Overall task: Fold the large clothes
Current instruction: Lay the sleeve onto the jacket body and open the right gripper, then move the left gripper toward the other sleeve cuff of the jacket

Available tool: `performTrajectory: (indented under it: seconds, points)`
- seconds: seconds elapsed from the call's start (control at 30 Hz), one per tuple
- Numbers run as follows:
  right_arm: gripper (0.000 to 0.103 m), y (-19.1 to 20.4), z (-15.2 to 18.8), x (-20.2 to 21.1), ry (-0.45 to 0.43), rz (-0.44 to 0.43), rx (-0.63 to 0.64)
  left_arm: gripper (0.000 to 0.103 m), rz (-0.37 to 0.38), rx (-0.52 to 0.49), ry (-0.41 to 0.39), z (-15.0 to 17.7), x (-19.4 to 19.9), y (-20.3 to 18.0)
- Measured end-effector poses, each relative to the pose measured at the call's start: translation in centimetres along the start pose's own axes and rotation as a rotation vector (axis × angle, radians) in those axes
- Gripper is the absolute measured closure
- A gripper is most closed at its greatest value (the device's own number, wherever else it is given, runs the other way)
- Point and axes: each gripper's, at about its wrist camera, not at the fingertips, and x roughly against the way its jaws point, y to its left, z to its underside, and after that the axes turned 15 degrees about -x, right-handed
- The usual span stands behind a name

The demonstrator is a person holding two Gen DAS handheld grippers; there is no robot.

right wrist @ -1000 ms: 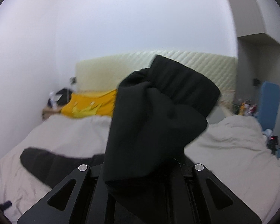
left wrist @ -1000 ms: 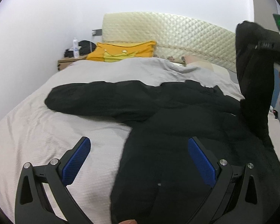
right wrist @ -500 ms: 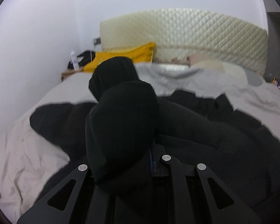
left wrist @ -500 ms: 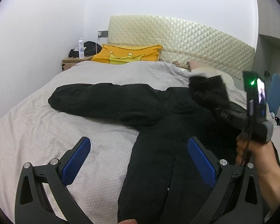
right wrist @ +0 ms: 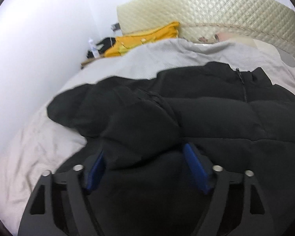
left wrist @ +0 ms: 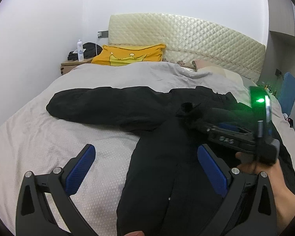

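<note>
"DAS", embossed on right gripper (left wrist: 224, 126)

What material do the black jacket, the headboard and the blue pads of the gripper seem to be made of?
Black jacket: probably a matte synthetic shell with padding, as it looks puffy, has stitched sections and a zipper.
Headboard: apparently glossy cream upholstery, perhaps faux leather, quilted in diamonds.
Blue pads on the left gripper: likely rubber or soft plastic, with a fine ribbed texture.

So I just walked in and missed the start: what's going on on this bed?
A person is folding a black jacket spread on the grey bedspread. The right gripper has one sleeve laid across the jacket's body, its fingers apart around the fabric. The left gripper hovers open over the hem; the other sleeve lies stretched out sideways.
</note>
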Motion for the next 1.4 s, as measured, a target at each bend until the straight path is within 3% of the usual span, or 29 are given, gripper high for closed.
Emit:
performTrajectory:
  seconds: [0.23,0.43,0.57,0.7,1.1,1.4]
  points:
    - [0.022,-0.5,-1.8,5.7,-0.086,0.025,-0.015,0.000,0.003,0.027,-0.012,-1.1,1.9,0.5]
    - [0.022,-0.9,-3.5,12.6,-0.182,0.091,0.017,0.000,0.006,-0.046,-0.033,-2.6,4.6,-2.1]
    - [0.022,-1.2,-3.9,17.3,-0.238,0.111,0.019,0.000,-0.002,-0.096,0.006,-3.9,6.8,-4.3]
    - [0.022,-1.7,-3.9,21.6,-0.280,0.138,0.013,0.000,0.058,-0.074,-0.005,-4.8,9.1,-5.0]
    - [0.022,-3.7,0.2,31.6,-0.330,0.186,-0.050,0.000,0.080,-0.134,-0.063,-4.6,13.2,-8.2]
    - [0.021,-5.8,4.3,33.5,-0.325,0.207,-0.075,0.000,0.111,-0.148,-0.071,-3.2,13.0,-9.8]
